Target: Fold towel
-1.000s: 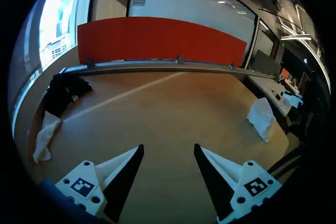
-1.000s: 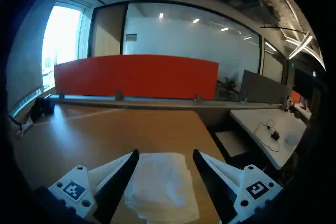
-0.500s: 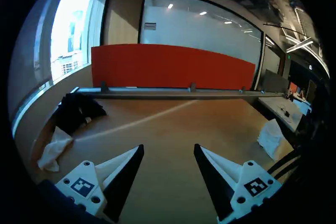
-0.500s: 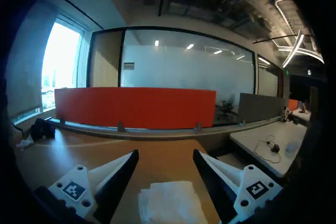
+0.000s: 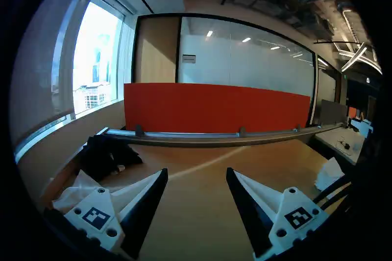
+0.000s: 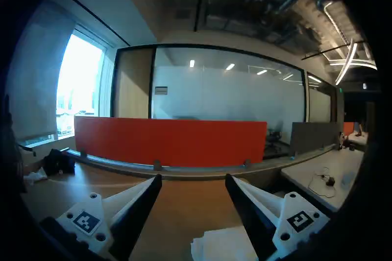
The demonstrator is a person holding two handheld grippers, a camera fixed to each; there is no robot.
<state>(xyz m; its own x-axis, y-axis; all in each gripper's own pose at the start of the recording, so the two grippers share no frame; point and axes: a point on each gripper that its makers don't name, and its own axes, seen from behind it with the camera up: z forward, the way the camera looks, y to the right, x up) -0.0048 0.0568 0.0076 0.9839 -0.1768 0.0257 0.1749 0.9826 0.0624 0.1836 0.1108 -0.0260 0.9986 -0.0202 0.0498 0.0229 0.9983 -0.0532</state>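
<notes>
1. Tabletop [image 5: 206, 202]: a light wooden surface covering the lower half of the left gripper view. In the right gripper view it [image 6: 181, 202] runs from 9 o'clock to 6 o'clock.

2. Red divider panel [image 5: 215, 109]: stands upright along the far edge of the tabletop, at centre in the left gripper view. It [image 6: 171, 141] is also at centre in the right gripper view.

3. Window [image 5: 98, 80]: bright, at 10 o'clock in the left gripper view. In the right gripper view it [image 6: 78, 84] is at 9 to 10 o'clock.

4. Adjacent desk [image 6: 318, 170]: pale, at 4 o'clock in the right gripper view. A cable [image 6: 326, 178] lies on it.

5. Left tongs [image 5: 196, 170]: released, with the fingers spread wide over bare wood and nothing between them.

6. Right tongs [image 6: 193, 177]: released, with the fingers spread wide and pressing on nothing.

7. Black bundle [image 5: 105, 155]: lies on the tabletop at 8 o'clock, near the divider's left end. In the right gripper view it [image 6: 59, 161] is at 9 o'clock.

8. Towel [image 6: 230, 245]: white and folded flat. It lies on the tabletop at 6 o'clock in the right gripper view, low in the gap between the fingers and nearer the right-hand finger. In the left gripper view it [image 5: 329, 174] is at 4 o'clock, near the tabletop's right edge.

9. Crumpled white cloth [image 5: 73, 192]: lies at 8 o'clock, just beside the black bundle. In the right gripper view it [image 6: 34, 177] is at 9 o'clock.
</notes>
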